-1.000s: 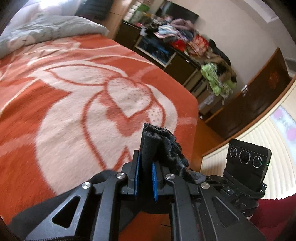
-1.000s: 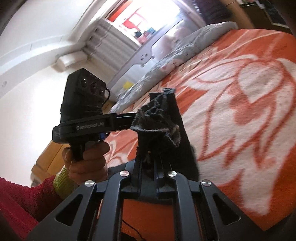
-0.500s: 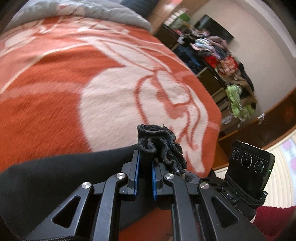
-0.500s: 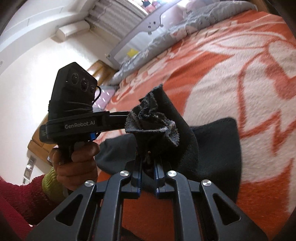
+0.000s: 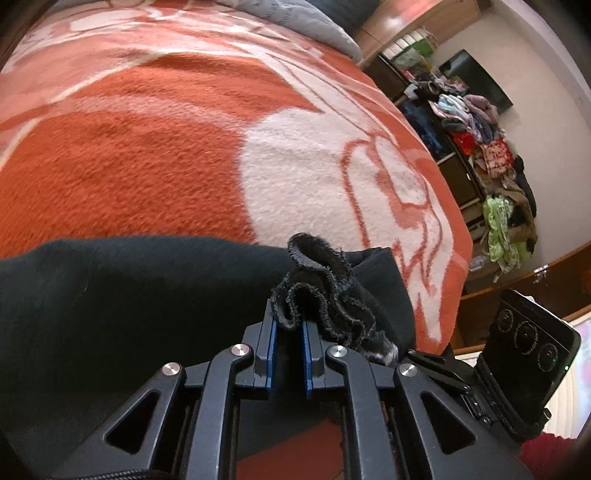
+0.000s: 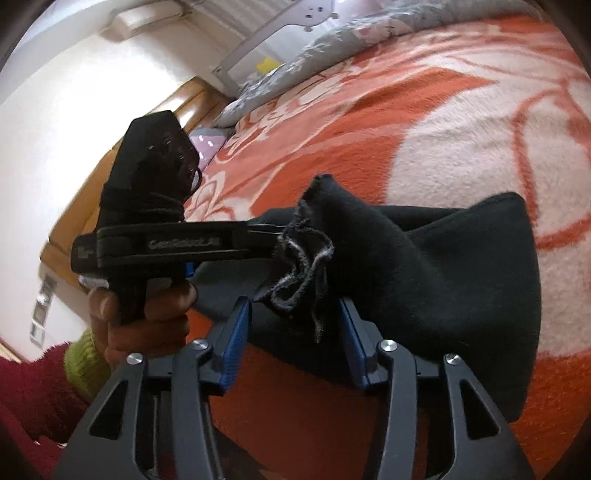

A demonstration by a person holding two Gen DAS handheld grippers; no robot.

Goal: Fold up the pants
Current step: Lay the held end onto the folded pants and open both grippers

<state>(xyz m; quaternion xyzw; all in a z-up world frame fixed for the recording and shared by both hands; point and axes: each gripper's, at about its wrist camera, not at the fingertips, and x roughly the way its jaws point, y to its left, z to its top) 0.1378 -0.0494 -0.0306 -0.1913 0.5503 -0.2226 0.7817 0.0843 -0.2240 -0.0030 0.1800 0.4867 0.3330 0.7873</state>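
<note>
The black pants [image 5: 129, 295] lie across the near part of an orange and cream bed blanket [image 5: 184, 147]. My left gripper [image 5: 288, 325] is shut on a bunched, frayed edge of the pants [image 5: 317, 280]. In the right wrist view the pants [image 6: 443, 266] drape over the blanket [image 6: 424, 122]. My right gripper [image 6: 295, 332] is open, its blue pads apart on either side of the frayed edge [image 6: 303, 266], which hangs loose between them. The left gripper [image 6: 258, 236] reaches in from the left and holds that same edge.
A grey pillow [image 5: 295, 22] lies at the head of the bed. A dark shelf piled with clothes [image 5: 476, 136] stands past the bed's far side. A white bed rail [image 6: 295, 22] and wooden headboard [image 6: 110, 177] are behind. The right gripper's camera block [image 5: 528, 350] is at lower right.
Both grippers lowered the pants onto the blanket, so more black cloth now lies spread on it. My right gripper opened and let go of the frayed edge. The left stays shut.
</note>
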